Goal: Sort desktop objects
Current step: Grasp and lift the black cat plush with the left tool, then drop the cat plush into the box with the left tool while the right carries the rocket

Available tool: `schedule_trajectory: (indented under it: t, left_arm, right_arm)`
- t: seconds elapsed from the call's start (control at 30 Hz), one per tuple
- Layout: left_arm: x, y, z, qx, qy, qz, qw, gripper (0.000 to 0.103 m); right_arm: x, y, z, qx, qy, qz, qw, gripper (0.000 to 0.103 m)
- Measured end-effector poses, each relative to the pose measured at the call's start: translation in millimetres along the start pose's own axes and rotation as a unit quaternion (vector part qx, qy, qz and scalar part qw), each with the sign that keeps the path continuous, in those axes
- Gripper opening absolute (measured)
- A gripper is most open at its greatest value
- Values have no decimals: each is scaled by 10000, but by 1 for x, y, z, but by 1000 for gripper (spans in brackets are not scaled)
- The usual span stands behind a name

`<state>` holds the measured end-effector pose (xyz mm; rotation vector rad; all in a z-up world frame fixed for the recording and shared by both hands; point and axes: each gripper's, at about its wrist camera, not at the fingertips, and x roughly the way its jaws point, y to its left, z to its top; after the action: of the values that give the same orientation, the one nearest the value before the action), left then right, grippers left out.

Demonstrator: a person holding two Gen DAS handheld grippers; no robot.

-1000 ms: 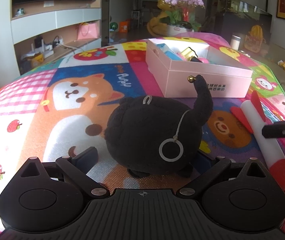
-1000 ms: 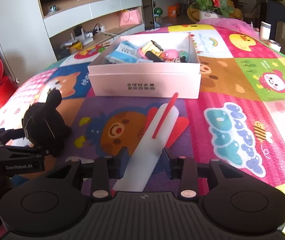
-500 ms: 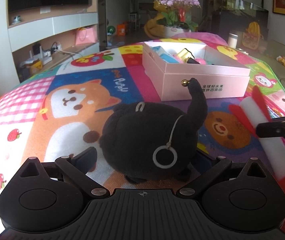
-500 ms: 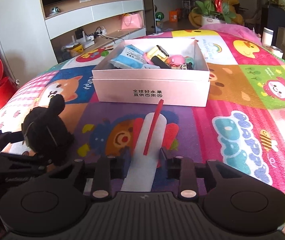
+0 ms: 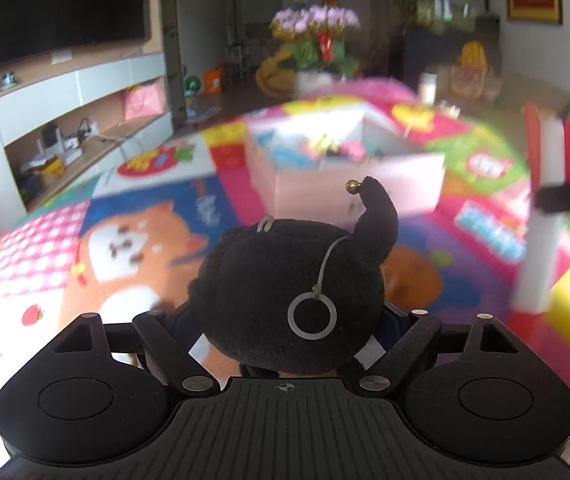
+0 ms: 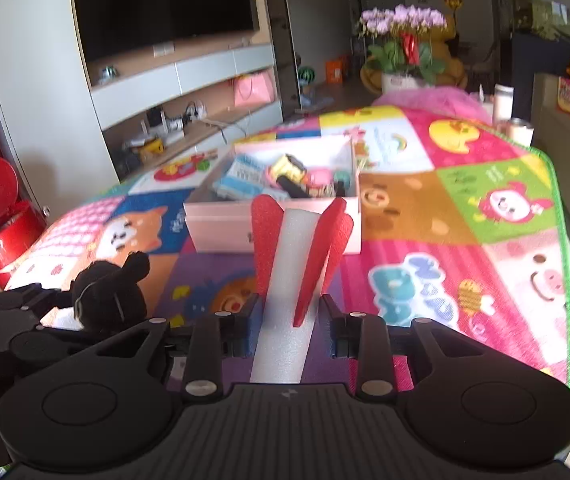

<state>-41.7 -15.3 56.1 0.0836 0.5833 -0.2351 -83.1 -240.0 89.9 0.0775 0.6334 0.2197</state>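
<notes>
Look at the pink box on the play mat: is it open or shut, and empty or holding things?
Open and holding things. The pink box has no lid on top, and a blue-and-white packet, a yellow toy and other small items lie inside.

Left and right hand-held grippers, each seen along its own fingers. My left gripper [image 5: 285, 322] points forward and somewhat downward; its jaws are closing on the black plush toy [image 5: 285, 292], which sits between them and fills the gap — the fingers mostly hidden behind it. My right gripper [image 6: 285, 320] points likewise downward, its jaws drawn narrow and clamped on the white shaft of the foam rocket [image 6: 289, 280], whose finned end juts out ahead of the fingertips.
</notes>
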Motion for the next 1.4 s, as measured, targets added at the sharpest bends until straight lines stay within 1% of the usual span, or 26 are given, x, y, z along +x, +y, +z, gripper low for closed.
schedule_trajectory:
  t: [0.07,0.13,0.23,0.3,0.33,0.37,0.43,0.47,0.5,0.57,0.73,0.83,0.9,0.97,1.03,1.1,1.17,1.23,1.27,1.3,1.33,1.37,1.4]
  left_arm:
    - [-17,1,31,-42,-455,-105,9989,88]
    - [-28,1,66,31,-889,-173,9959,88]
    - [-26,-4,114,193,-1315,-301,9907,88]
    - [-16,-13,142,359,-1551,-317,9867,88]
    - [-7,-18,155,394,-1635,-324,9852,91]
    - [2,-21,166,402,-1676,-341,9844,97]
    - [26,-26,181,541,-1502,-383,9864,98]
    - [36,-26,183,561,-1390,-343,9881,99]
    - [43,-24,181,529,-1305,-279,9896,99]
    - [51,-16,165,384,-1121,-250,9926,100]
    - [64,5,96,186,-397,-233,9988,102]
    - [70,19,52,-14,38,-281,9996,102]
    - [71,27,30,-180,238,-335,9990,102]
    - [67,34,14,-354,312,-395,9981,102]
    - [64,39,6,-496,279,-432,9974,102]
    - [60,42,0,-574,231,-438,9971,102]
    - [59,45,-1,-589,216,-412,9972,102]
    - [58,46,1,-616,215,-350,9973,102]
    - [57,49,-1,-645,211,-320,9972,102]
    - [56,50,0,-678,222,-289,9970,102]
    - [55,53,-2,-710,242,-261,9968,103]
    - [55,55,-3,-748,271,-238,9965,103]
    - [55,58,-5,-798,309,-222,9961,103]
  right_arm:
    - [-16,-3,7,5,-241,-3,9997,28]
    - [-33,-6,15,26,-525,14,9986,28]
    - [-55,-10,28,98,-971,47,9952,28]
    - [-62,-12,35,159,-1156,78,9931,28]
    - [-63,-12,38,175,-1201,100,9926,28]
    - [-62,-13,42,180,-1222,116,9923,28]
    - [-56,-13,48,159,-1200,105,9926,28]
    - [-52,-13,51,141,-1167,82,9930,28]
    - [-48,-14,53,127,-1132,52,9935,28]
    - [-41,-16,57,103,-1094,16,9939,28]
    - [-24,-27,68,125,-1077,-119,9940,28]
    - [-12,-32,84,236,-1097,-104,9936,28]
    - [1,-34,98,292,-1062,7,9939,28]
    - [20,-35,117,337,-899,142,9953,28]
    - [46,-37,139,387,-647,214,9969,28]
    - [76,-37,161,446,-376,198,9981,28]
    - [116,-32,179,344,11,128,9993,28]
    - [157,-28,188,229,471,112,9986,37]
    - [172,-27,189,226,549,-66,9982,47]
    - [182,-24,189,152,536,-258,9981,50]
    - [188,-21,187,38,480,-421,9980,50]
    - [188,-17,183,-52,411,-544,9977,53]
    - [185,-14,180,-106,330,-539,9979,58]
